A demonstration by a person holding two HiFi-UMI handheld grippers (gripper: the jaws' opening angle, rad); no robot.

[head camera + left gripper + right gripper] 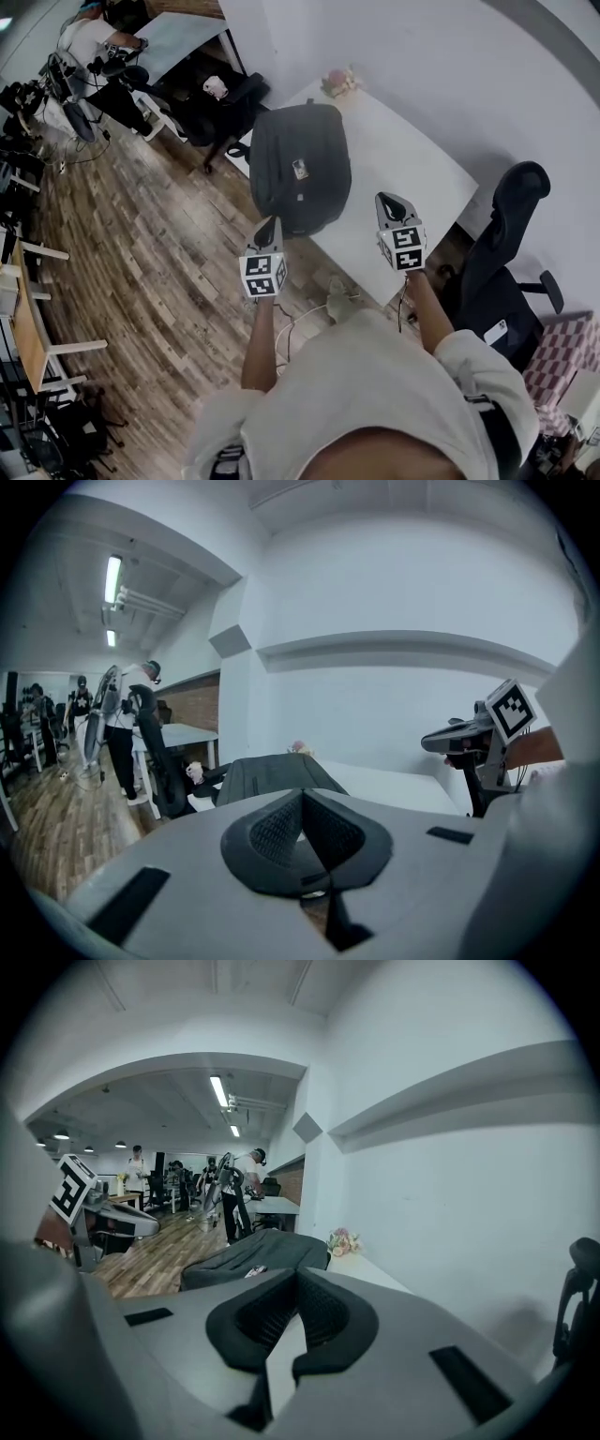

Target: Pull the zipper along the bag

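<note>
A dark backpack (300, 167) lies flat on the white table (412, 178), a small tag on its top face. Its zipper cannot be made out. My left gripper (269, 228) hovers at the bag's near edge, shut and holding nothing. My right gripper (391, 202) hangs over the bare table to the right of the bag, also shut and empty. In the left gripper view the bag (272, 772) lies ahead past the closed jaws, and the right gripper (459, 738) shows at the right. In the right gripper view the bag (253, 1255) lies ahead to the left.
A small bunch of flowers (339, 81) sits at the table's far corner. A black office chair (502, 253) stands right of the table, another chair (220, 103) beyond the bag. A person (98, 42) works at a second table at the far left. Wooden floor lies to the left.
</note>
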